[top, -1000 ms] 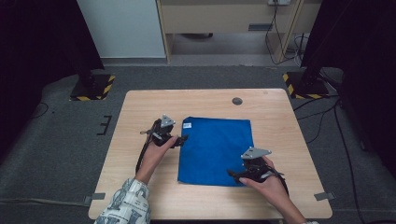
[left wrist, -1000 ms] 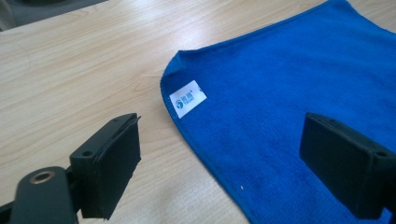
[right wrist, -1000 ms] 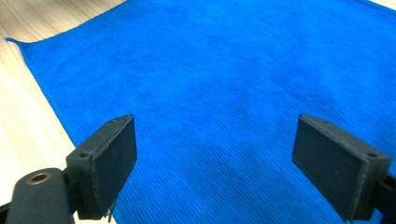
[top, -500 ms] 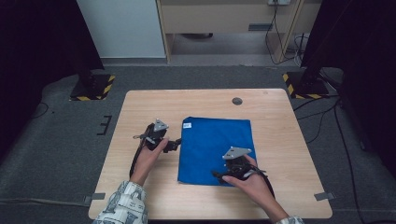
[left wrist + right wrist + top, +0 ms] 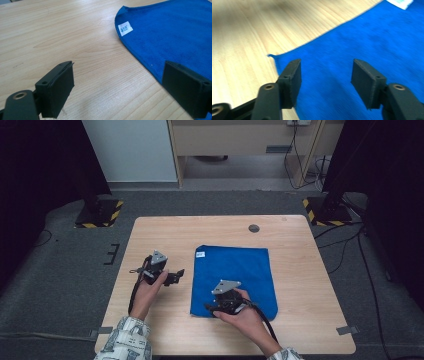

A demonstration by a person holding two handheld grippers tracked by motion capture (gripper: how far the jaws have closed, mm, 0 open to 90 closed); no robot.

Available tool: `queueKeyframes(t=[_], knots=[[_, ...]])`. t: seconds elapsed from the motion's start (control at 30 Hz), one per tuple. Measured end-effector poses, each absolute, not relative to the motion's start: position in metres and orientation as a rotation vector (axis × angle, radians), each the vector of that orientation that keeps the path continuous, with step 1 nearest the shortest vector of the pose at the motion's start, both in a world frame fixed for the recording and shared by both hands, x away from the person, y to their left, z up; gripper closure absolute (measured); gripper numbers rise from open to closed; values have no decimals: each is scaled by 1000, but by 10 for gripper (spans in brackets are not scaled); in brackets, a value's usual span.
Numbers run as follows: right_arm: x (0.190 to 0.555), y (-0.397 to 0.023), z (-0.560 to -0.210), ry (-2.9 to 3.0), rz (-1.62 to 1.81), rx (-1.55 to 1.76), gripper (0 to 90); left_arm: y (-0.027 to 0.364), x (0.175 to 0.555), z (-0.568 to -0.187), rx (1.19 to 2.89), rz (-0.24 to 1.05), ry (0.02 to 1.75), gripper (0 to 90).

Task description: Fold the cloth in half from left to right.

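You are working in a lab-style recording space, not a home: 1 bare wooden table (image 5: 300,270) stands on grey carpet (image 5: 65,270), flanked by 2 black stands on hazard-striped bases (image 5: 100,215). Dark curtains (image 5: 35,170) close off both sides, cables (image 5: 350,250) trail across the floor, and a plain cabinet (image 5: 240,140) sits behind.

My black two-jaw left tongs (image 5: 172,277) and right tongs (image 5: 215,309) carry grey three-cornered plates and black cables; my sleeves are patterned white.
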State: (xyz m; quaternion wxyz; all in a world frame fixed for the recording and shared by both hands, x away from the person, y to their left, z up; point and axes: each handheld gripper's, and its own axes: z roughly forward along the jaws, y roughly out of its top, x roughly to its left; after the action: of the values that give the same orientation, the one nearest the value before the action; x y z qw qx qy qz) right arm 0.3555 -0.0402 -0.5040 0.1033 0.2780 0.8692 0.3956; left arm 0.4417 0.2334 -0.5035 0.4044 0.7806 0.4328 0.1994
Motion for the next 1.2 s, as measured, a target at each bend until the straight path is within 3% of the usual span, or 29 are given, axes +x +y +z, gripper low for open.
queueKeyframes(t=[0.37, 0.63, 0.8, 0.93, 1.03, 1.2], knots=[[349, -16, -509, 2596, 1193, 764, 629, 242, 443, -504, 1951, 515, 1118, 105], [343, -1, -513, 2629, 1207, 739, 619, 246, 443, -504, 1946, 520, 1128, 105], [337, 11, -518, 2661, 1195, 713, 487, 247, 443, -505, 1945, 518, 1134, 105], [337, 17, -523, 2664, 1152, 717, 445, 247, 444, -505, 1946, 516, 1134, 105], [337, 17, -525, 2665, 1129, 720, 460, 247, 444, -506, 1945, 514, 1135, 105], [340, 14, -527, 2644, 1111, 743, 574, 246, 444, -506, 1946, 512, 1137, 105]])
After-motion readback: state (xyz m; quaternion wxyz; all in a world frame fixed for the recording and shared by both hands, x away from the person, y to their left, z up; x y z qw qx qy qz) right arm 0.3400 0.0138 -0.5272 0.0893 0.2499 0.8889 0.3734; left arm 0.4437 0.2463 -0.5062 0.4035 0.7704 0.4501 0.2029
